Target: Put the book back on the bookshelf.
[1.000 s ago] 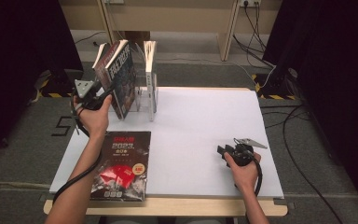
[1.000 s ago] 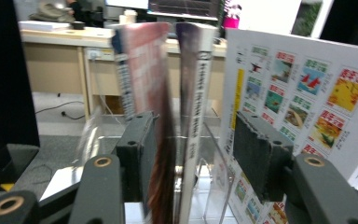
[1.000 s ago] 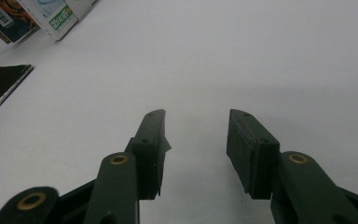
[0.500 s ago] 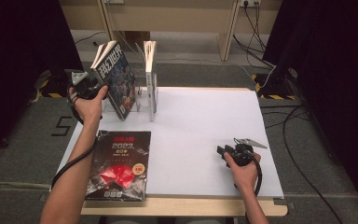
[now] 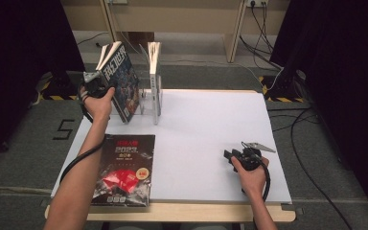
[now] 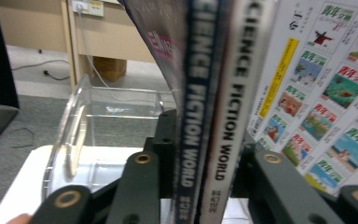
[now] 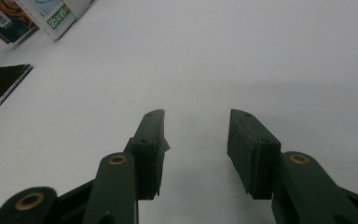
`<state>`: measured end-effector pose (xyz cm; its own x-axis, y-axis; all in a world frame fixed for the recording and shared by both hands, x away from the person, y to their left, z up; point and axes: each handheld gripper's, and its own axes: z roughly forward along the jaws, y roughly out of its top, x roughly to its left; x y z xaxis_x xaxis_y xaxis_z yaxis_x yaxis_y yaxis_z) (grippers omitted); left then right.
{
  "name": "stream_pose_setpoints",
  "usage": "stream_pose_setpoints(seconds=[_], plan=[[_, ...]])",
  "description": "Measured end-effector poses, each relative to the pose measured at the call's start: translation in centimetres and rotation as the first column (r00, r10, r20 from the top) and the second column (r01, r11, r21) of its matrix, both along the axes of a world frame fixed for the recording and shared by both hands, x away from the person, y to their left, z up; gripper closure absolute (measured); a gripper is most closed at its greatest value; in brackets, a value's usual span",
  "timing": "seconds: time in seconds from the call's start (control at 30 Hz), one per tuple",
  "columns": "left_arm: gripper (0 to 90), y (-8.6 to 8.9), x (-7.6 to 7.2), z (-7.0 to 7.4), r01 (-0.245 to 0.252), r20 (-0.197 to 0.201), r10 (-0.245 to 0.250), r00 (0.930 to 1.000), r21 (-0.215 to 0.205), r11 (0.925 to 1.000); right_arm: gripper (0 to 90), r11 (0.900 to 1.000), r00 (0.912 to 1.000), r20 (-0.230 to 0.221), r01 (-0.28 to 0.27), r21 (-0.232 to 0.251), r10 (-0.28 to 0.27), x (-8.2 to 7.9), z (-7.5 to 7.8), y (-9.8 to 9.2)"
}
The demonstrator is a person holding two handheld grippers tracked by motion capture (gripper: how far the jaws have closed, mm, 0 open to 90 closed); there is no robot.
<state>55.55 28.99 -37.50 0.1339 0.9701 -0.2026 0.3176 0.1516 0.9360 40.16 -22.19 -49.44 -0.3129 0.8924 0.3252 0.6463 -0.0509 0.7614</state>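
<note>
The left gripper, jaws just closing, clamps two magazines' spines beside the clear rack; bare tabletop rightward.

Readable stuff from my end: the two magazine spines between the left gripper's jaws both say "SCIENCE FICTION WORLD" running lengthwise. The flat black magazine on the table shows "2023" on its cover; the smaller print around it is too tiny for me. There's a number "5" marked on the grey floor left of the table. The leaning magazine cover has big white Chinese characters I can't make out.
</note>
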Motion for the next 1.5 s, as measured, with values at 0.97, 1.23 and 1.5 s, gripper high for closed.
stream_pose_setpoints(seconds=[0.97, 1.23, 1.5], plan=[[62.5, -6.5, -0.6, 0.2, 0.097, 0.038, -0.101, 0.9942, 0.083, 0.9917, 56.4, 1.000, 0.9999, -0.012, -0.006, 0.001, 0.006, 0.0, -0.1, 0.3], [62.4, -6.3, -0.3, 0.4, 0.095, 0.040, -0.101, 0.9941, 0.119, 0.9883, 56.3, 1.000, 0.9998, -0.018, 0.001, 0.007, 0.000, 0.0, 0.0, 0.3], [74.9, -6.4, -0.2, 0.9, 0.106, 0.033, -0.117, 0.9925, 0.246, 0.9634, 56.2, 1.000, 0.9999, -0.013, -0.008, 0.003, 0.008, 0.0, -0.1, 0.3]])
